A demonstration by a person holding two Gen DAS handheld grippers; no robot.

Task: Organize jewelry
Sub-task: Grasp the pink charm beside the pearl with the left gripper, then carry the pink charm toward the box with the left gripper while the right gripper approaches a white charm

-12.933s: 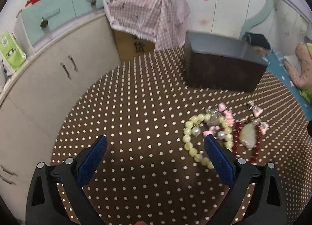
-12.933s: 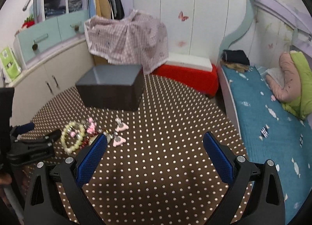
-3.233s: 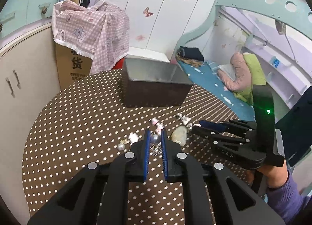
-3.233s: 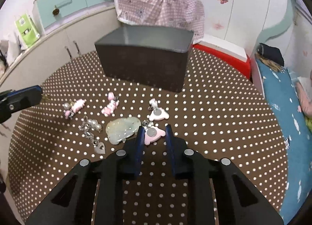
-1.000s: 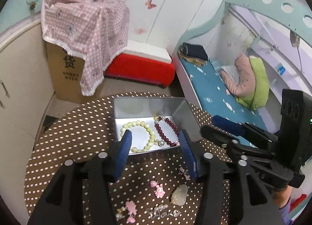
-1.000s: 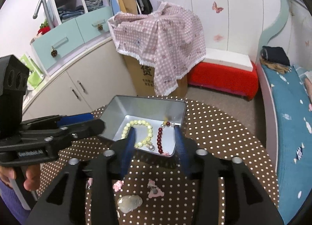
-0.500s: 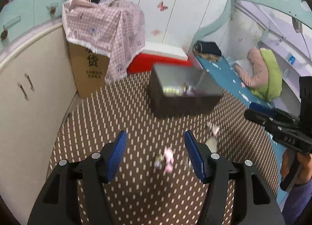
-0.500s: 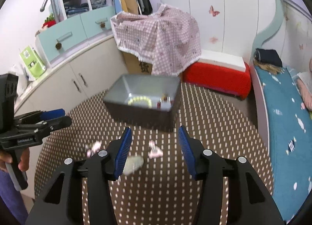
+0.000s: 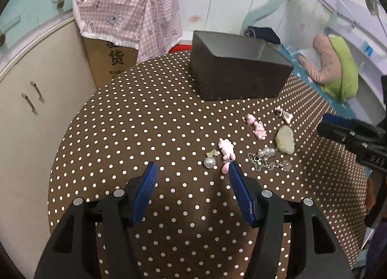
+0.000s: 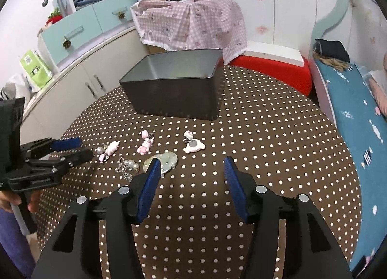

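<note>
A dark metal box (image 9: 238, 78) stands open at the far side of the round dotted table (image 9: 145, 119); it also shows in the right wrist view (image 10: 177, 92). Loose jewelry lies in front of it: a pearl charm (image 9: 210, 161), pink charms (image 9: 226, 148), a pale jade pendant (image 9: 285, 139) (image 10: 164, 160), a silver chain (image 9: 264, 164) and a white bear charm (image 10: 193, 146). My left gripper (image 9: 191, 171) is open and empty, low over the table just short of the pearl charm. My right gripper (image 10: 191, 166) is open and empty beside the jade pendant.
A carton under a pink checked cloth (image 9: 125, 30) and white cabinets (image 9: 31, 90) stand left of the table. A bed with a teal sheet (image 10: 358, 119) lies to the right. A red box (image 10: 273, 68) sits beyond the table.
Both grippers have come down from above the box to low over the table near the loose jewelry. Both stay open and empty.
</note>
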